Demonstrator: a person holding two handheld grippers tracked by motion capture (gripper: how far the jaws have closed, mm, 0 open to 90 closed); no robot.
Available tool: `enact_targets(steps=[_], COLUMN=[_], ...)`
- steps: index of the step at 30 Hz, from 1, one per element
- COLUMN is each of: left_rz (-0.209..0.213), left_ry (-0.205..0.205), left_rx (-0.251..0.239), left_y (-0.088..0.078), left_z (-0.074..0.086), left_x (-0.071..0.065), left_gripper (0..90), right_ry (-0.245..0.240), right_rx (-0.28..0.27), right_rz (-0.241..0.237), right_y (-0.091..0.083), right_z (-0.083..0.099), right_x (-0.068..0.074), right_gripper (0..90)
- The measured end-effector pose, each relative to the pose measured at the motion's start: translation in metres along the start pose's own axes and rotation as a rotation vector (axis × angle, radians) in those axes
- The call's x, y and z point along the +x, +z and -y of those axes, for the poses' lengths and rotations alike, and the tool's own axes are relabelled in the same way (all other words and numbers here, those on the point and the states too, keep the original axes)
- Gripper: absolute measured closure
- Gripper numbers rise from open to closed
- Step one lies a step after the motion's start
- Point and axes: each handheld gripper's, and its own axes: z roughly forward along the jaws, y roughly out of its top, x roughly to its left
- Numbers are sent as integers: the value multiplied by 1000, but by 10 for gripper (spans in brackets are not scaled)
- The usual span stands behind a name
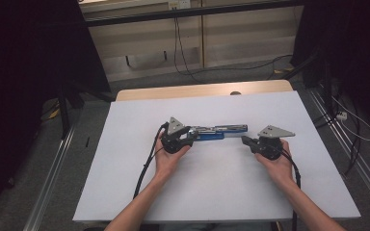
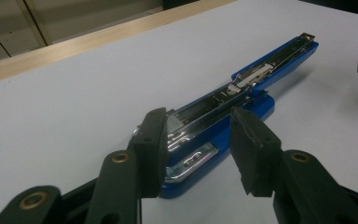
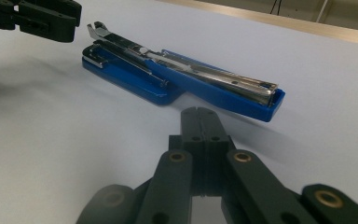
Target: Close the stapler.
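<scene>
Left tool [image 2: 198, 154] straddles the hinge end of the blue stapler [image 2: 242, 88], jaws narrowed, right pad not touching. Right tool [image 3: 199, 122] fully closed, empty, just short of the stapler's front tip on the worktop [image 1: 221, 192]

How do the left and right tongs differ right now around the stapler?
The left tongs stand apart, straddling the blue stapler at its rear end; the right tongs are shut on nothing. Left reaches the stapler; right sits short of its tip. Both are black and point at it.
</scene>
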Motion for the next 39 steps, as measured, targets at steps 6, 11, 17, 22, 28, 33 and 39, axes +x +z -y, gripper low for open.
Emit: enact_targets(steps=[6,11,17,22,28,33,39], left_rz=[19,14,30,37,23,15,24], left_ry=[-40,-40,-37,-43,-26,-34,-30], left_rx=[3,20,32,52,81,98,100], left_y=[4,9,13,16,19,21,20], left_z=[1,3,1,4,5,6,6], left_x=[3,4,6,4,4,6,7], left_gripper=[746,831,900,900,900,900,900], right_ry=[1,-9,-23,-22,-33,-39,-35], right_rx=[-2,5,12,21,29,34,40], right_rz=[-6,-8,-14,-8,-5,-4,-7], right_y=[-1,0,1,1,2,2,3], right_z=[0,0,-1,0,0,0,0], right_x=[-1,-1,1,-1,1,1,1], right_gripper=[900,900,900,900,900,900,900])
